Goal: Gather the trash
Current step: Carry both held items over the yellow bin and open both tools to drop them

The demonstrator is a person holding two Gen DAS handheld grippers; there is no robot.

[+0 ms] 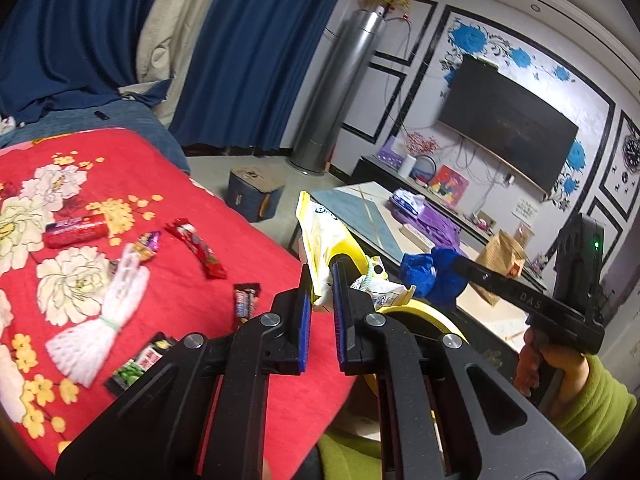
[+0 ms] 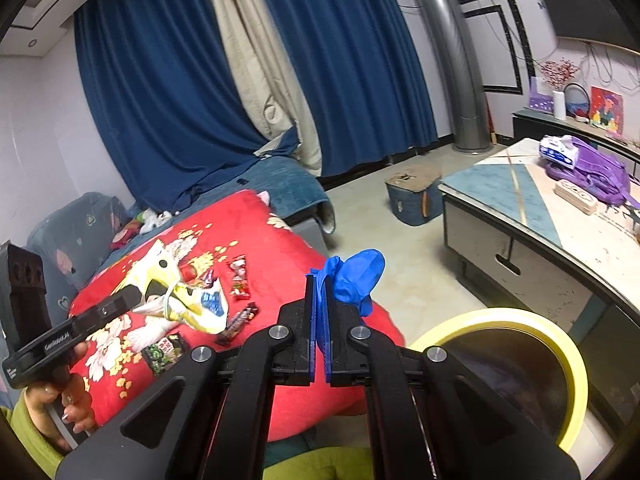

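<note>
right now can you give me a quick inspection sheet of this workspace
surface: red floral blanket holding loose trash
job's things: yellow and white bag and blue glove both lifted off the blanket; yellow-rimmed bin below them
clutter: red tube, red wrapper, white foam net, green packet, dark bar wrapper lying on the blanket
grippers: left gripper jaws shut on the bag; right gripper jaws shut on the glove
cables: loose wires hang below the wall television
surroundings: blue curtains, coffee table with purple backpack, silver floor-standing tower
</note>
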